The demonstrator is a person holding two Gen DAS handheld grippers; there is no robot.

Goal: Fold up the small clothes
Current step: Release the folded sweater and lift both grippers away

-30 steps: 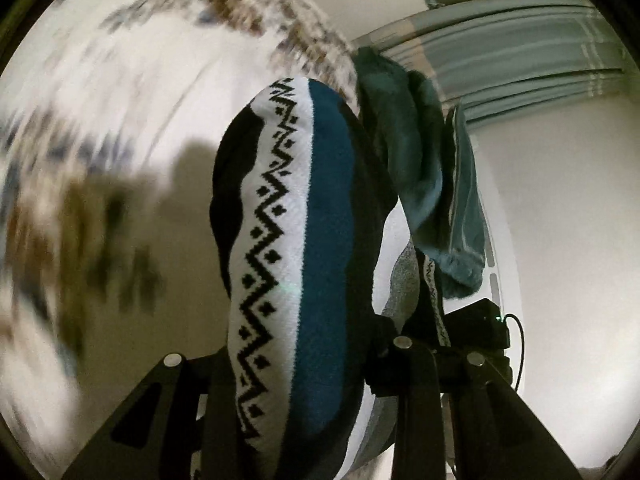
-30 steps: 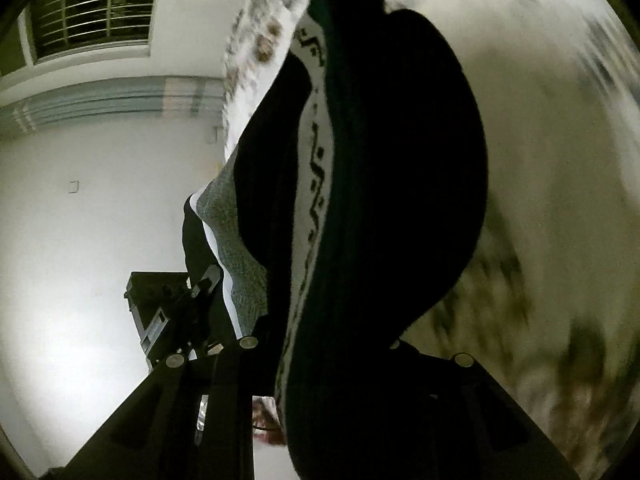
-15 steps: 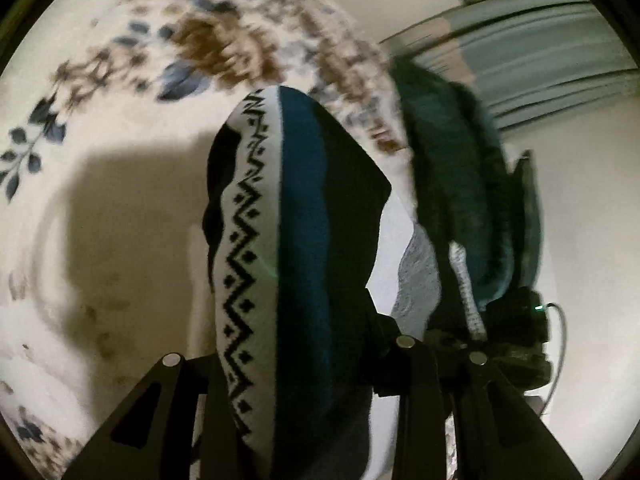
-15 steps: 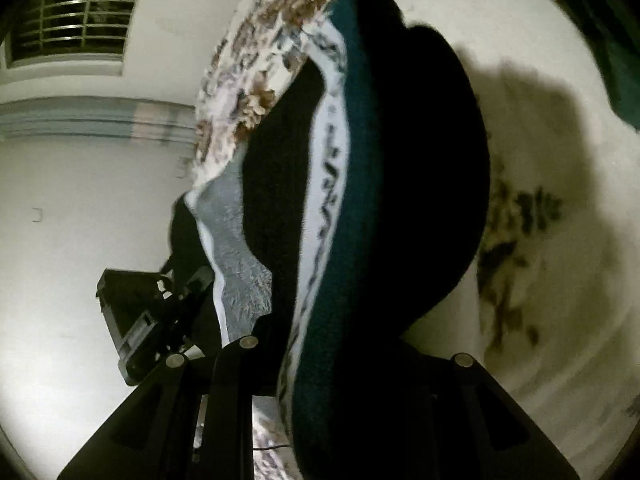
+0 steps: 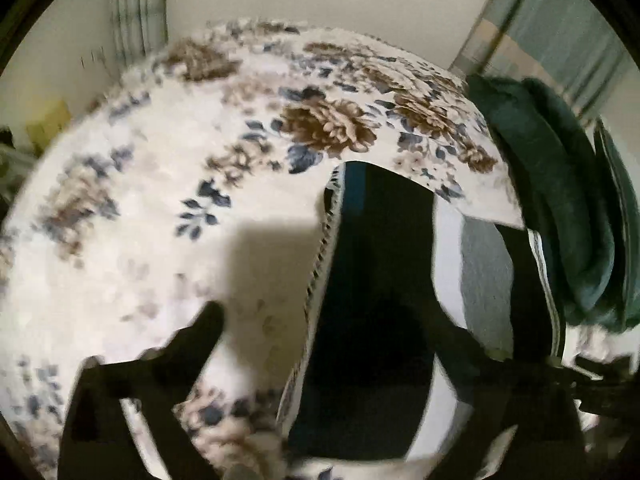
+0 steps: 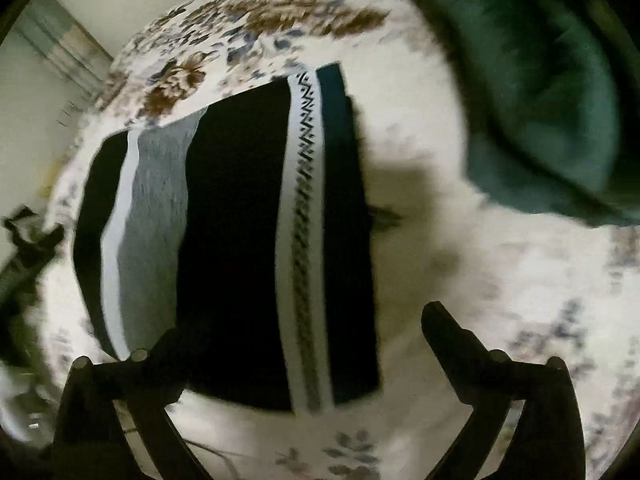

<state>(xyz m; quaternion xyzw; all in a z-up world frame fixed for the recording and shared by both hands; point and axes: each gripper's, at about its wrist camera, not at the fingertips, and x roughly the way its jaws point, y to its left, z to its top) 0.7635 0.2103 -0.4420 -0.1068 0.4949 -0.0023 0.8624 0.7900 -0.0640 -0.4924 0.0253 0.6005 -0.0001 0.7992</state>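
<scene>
While the striped knit garment (image 6: pixel 240 240) lies flat on the floral bedspread (image 6: pixel 500 300), both claws stand spread above it and hold nothing. Right claw (image 6: pixel 308 336): fingers wide, left finger over the garment's near-left corner at about 7 o'clock, right finger over bare bedspread at 5 o'clock. Whether the left finger touches the cloth cannot be told; motion blur.

Left claw (image 5: pixel 332 332): also wide. One finger shows clearly at 7 o'clock over the bedspread; the other is dark against the black panel near 4 o'clock and its tip is hard to make out.

Garment: bands run away from the camera — black, white, grey, black, white with a black zigzag, teal at the right edge. Edges look square and doubled, so it reads as a fold laid down, judged from shape only. It sits centre-frame in the right view, from 12 to 6 o'clock.

Dark green folded cloth (image 6: pixel 540 100) lies at 2 o'clock, apart from the striped piece, probably a stack of finished items.

Reason for the open stance, as a judgement: the cloth has been released flat so it keeps its crease. Next likely need: regrasp one short edge for a second fold, or move it to the stack.
</scene>
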